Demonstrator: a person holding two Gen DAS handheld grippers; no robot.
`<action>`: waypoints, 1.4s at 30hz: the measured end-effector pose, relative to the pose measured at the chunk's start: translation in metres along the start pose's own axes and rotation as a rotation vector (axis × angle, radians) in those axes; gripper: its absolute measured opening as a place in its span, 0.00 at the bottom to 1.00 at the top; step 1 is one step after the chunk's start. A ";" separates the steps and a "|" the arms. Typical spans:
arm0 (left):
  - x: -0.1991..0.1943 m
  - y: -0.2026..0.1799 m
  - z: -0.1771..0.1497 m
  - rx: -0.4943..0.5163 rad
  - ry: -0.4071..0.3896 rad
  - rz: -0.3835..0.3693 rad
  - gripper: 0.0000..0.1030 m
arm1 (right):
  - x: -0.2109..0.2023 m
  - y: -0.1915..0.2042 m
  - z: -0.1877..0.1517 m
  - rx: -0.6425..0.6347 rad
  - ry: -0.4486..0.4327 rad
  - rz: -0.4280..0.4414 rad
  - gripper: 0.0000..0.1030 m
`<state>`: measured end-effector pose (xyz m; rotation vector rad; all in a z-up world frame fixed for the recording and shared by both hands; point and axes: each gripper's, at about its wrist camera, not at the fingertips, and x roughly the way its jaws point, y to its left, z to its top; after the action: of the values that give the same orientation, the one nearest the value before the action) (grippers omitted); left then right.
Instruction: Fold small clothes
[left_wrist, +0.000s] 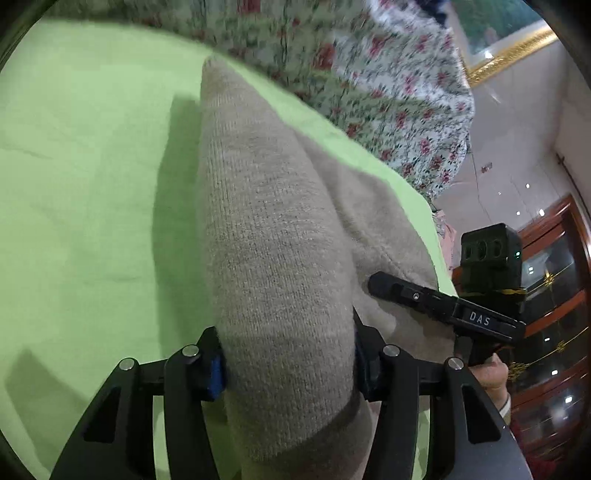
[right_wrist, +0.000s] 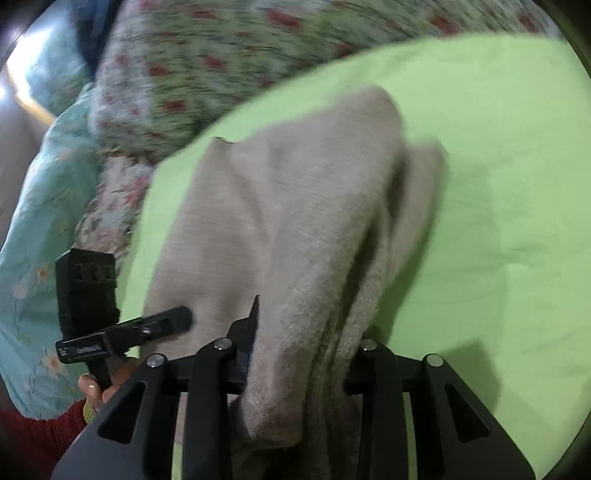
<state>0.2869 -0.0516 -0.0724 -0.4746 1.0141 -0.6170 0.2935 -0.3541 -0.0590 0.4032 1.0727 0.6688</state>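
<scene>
A beige knitted garment (left_wrist: 266, 229) lies on a green sheet (left_wrist: 81, 177) and is lifted at its near edge. My left gripper (left_wrist: 288, 365) is shut on a thick fold of it; the fabric bulges between the fingers and drapes toward the camera. My right gripper (right_wrist: 299, 354) is shut on another fold of the same garment (right_wrist: 295, 206), which rises from the sheet (right_wrist: 498, 184) into its fingers. Each gripper shows in the other's view, the right one (left_wrist: 373, 282) touching the garment's right side, the left one (right_wrist: 184, 317) at its left side.
A floral quilt (left_wrist: 388, 81) is bunched along the far edge of the sheet. A light blue flowered cover (right_wrist: 40, 221) lies to the left in the right wrist view. A dark wooden cabinet (left_wrist: 554, 295) stands beyond the bed on the right.
</scene>
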 end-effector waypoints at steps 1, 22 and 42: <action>-0.018 0.002 -0.005 0.008 -0.021 0.012 0.51 | 0.006 0.022 -0.005 -0.038 0.003 0.003 0.30; -0.206 0.150 -0.133 -0.237 -0.154 0.157 0.71 | 0.117 0.132 -0.085 -0.015 0.163 0.189 0.55; -0.215 0.147 -0.105 -0.225 -0.226 0.390 0.72 | 0.085 0.162 0.001 -0.157 -0.167 -0.014 0.09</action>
<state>0.1475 0.1926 -0.0768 -0.5130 0.9302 -0.0980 0.2717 -0.1778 -0.0175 0.3091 0.8581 0.6895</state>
